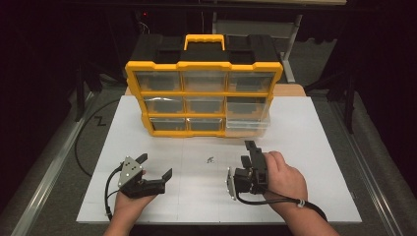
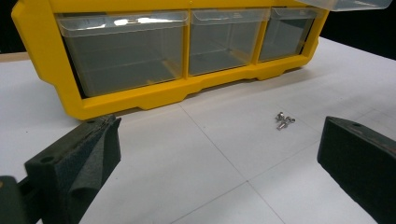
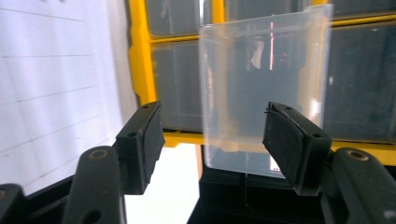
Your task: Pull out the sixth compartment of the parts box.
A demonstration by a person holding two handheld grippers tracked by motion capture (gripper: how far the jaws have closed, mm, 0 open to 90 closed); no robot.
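jaws of both grippers stand released, gripping nothing. screws [image 1: 210,159] lie loose on the counter [image 1: 314,147] between left gripper [image 1: 156,165] and right gripper [image 1: 250,152], near the pulled-out drawer [image 1: 247,127]. risk: tiny, they may slip or scatter when pinched.

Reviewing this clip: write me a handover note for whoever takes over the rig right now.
Left hand-held gripper: open, empty, low over the white table, aimed at the small pile of metal screws.
Right hand-held gripper: open, empty, turned on its side, facing the clear plastic drawer pulled out of the bottom right slot of the yellow organiser cabinet.
Done: drawer open.
Left: probably pick up the screws, drop them into the drawer, push it shut.
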